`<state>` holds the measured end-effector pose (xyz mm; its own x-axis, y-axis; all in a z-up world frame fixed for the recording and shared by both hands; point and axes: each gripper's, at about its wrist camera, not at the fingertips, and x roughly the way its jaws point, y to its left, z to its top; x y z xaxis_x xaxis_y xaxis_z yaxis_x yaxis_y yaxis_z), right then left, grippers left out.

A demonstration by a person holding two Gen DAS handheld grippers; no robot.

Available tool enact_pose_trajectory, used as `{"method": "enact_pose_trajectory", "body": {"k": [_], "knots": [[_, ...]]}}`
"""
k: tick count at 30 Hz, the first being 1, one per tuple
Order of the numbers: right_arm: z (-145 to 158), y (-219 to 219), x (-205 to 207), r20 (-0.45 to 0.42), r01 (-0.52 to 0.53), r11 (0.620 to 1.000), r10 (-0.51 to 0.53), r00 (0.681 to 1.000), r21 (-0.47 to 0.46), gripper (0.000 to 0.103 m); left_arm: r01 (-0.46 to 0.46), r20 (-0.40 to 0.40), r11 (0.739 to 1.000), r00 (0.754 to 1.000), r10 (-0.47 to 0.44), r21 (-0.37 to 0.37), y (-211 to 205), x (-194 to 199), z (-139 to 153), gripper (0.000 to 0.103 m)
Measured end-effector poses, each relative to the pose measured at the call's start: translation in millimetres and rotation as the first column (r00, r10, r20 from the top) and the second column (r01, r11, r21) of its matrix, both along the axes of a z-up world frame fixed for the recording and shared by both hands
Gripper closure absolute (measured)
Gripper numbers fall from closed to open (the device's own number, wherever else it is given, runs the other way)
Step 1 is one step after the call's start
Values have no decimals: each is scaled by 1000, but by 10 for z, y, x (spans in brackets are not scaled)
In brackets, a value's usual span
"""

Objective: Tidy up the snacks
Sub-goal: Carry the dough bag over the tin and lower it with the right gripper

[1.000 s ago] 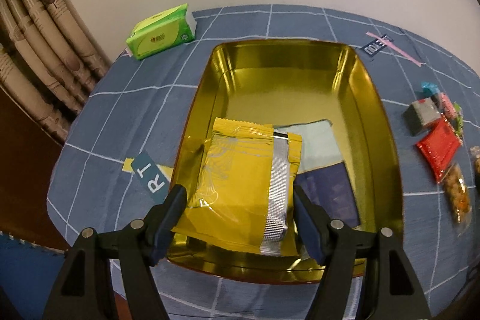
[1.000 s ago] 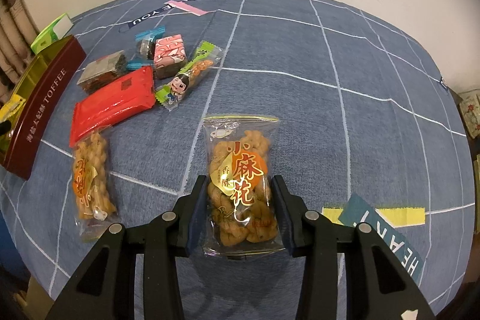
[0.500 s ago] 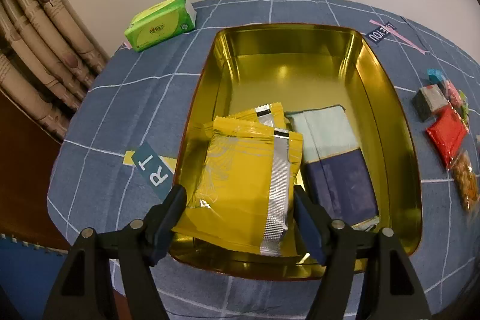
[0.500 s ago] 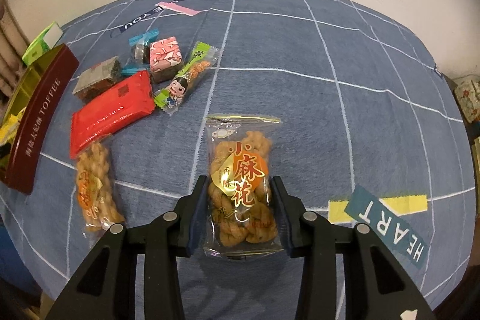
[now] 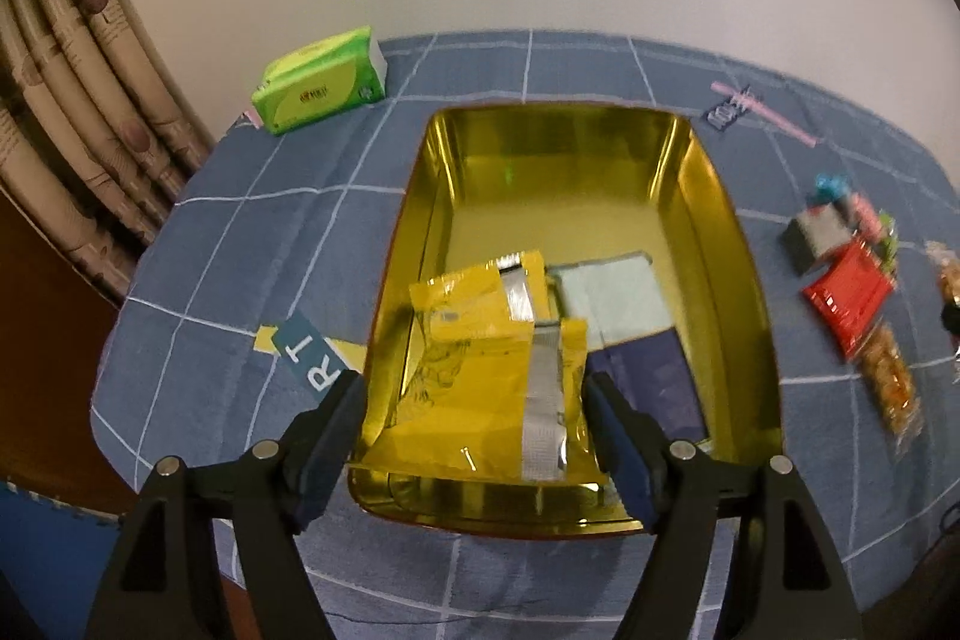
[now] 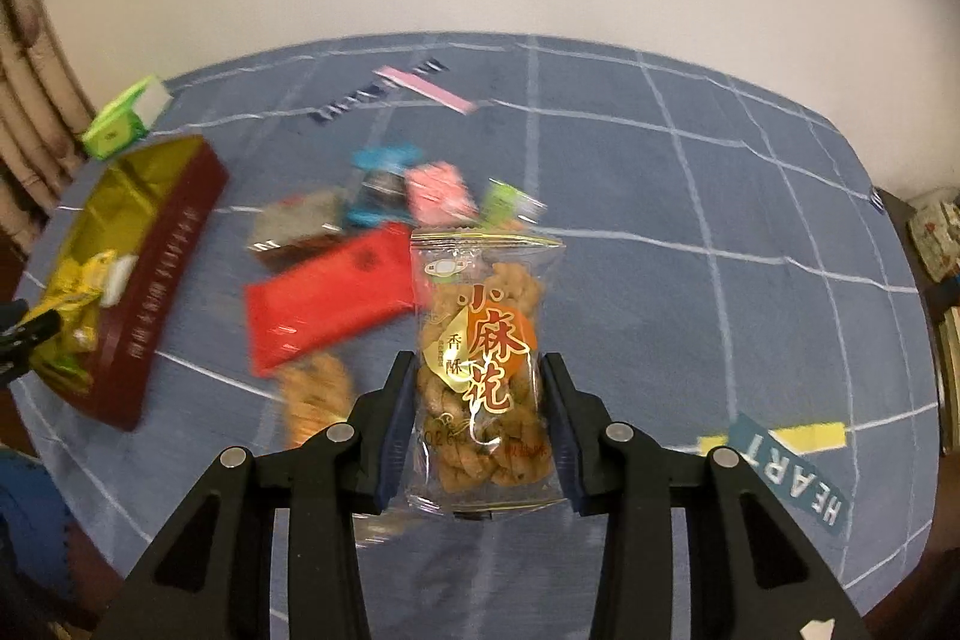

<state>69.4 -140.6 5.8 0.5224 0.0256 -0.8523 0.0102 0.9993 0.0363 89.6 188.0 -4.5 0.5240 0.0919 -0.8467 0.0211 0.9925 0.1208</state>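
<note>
Yellow pouch lies in the tin as our left gripper opens, its fingers off it. Our right gripper grips the twist pack above the tabletop — its slick film could slip, or snag the tin's rim.

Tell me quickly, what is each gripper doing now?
Left gripper: jaws opening, yellow foil pouch between them.
Right gripper: closed on clear twisted-snack packet.
</note>
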Motion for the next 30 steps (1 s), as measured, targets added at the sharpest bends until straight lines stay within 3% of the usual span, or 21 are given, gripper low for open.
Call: {"method": "enact_pose_trajectory", "body": {"k": [7, 12, 18, 23, 30], "knots": [[180, 624, 94, 26, -105, 993, 104, 994, 53, 65, -6, -13, 1000, 1000, 5, -11, 61, -30, 14, 27], [256, 1088, 166, 34, -171, 982, 169, 985, 84, 65, -48, 41, 998, 998, 49, -29, 188, -134, 129, 27], [222, 1627, 211, 30, -242, 965, 240, 970, 102, 65, -126, 75, 992, 989, 125, 5, 429, -268, 188, 27], [154, 1980, 204, 16, -286, 953, 286, 958, 103, 65, -232, 46, 973, 972, 232, -9, 692, -363, 133, 27], [49, 2260, 256, -8, -309, 947, 311, 950, 92, 65, -283, 42, 959, 958, 283, -6, 839, -415, 106, 27]]}}
